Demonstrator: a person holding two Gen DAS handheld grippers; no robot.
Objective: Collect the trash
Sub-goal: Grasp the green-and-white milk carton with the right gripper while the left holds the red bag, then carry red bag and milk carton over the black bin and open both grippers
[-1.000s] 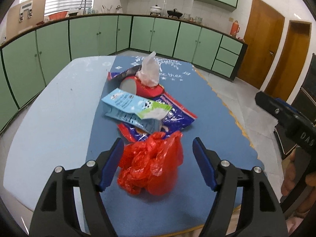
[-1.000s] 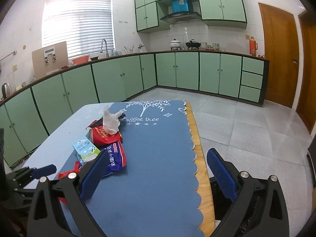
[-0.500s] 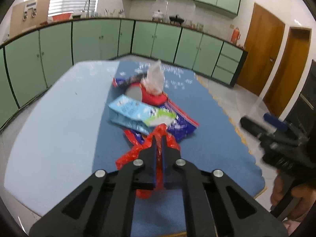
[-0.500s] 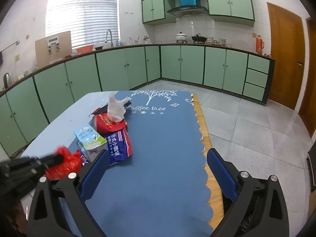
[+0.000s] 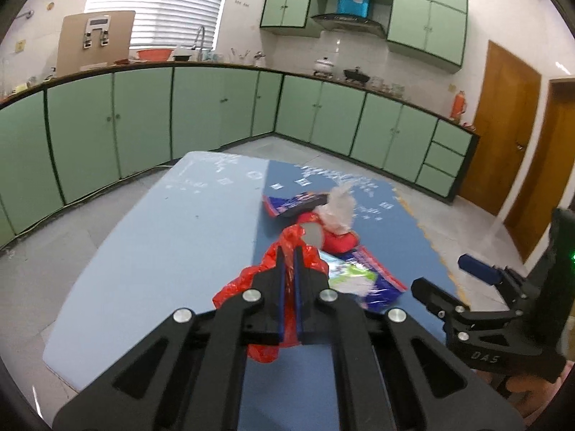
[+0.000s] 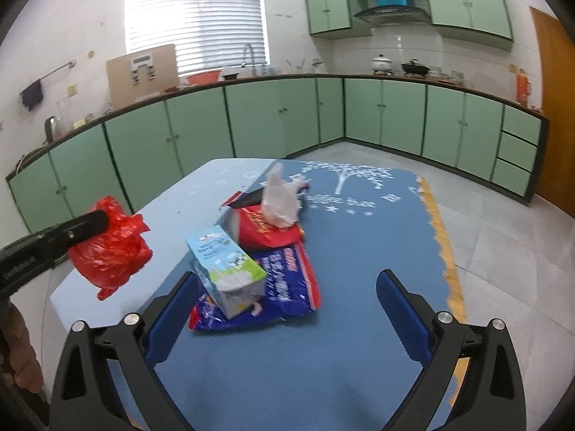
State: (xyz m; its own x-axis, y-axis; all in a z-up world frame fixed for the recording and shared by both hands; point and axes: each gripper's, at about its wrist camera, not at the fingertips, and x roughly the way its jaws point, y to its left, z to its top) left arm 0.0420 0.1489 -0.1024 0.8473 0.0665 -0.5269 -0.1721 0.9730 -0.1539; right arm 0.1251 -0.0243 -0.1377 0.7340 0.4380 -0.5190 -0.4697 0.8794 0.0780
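My left gripper (image 5: 289,251) is shut on a crumpled red plastic bag (image 5: 233,287) and holds it lifted above the table's near left edge; the bag also shows in the right wrist view (image 6: 111,248). On the blue mat (image 6: 359,251) lies a pile: a light blue milk carton (image 6: 226,269), a blue and red wrapper (image 6: 280,287), a red packet (image 6: 267,231) and a white crumpled tissue (image 6: 280,201). My right gripper (image 6: 287,309) is open and empty, low over the mat just in front of the carton. It also shows in the left wrist view (image 5: 452,283).
The table (image 5: 172,237) is light blue with the dark blue mat on its right half. Green kitchen cabinets (image 6: 280,118) run along the far walls. Tiled floor (image 6: 503,222) lies right of the table. Wooden doors (image 5: 503,125) stand at the far right.
My left gripper closed on the red bag and lifted it off the mat. My right gripper moved in closer toward the trash pile.
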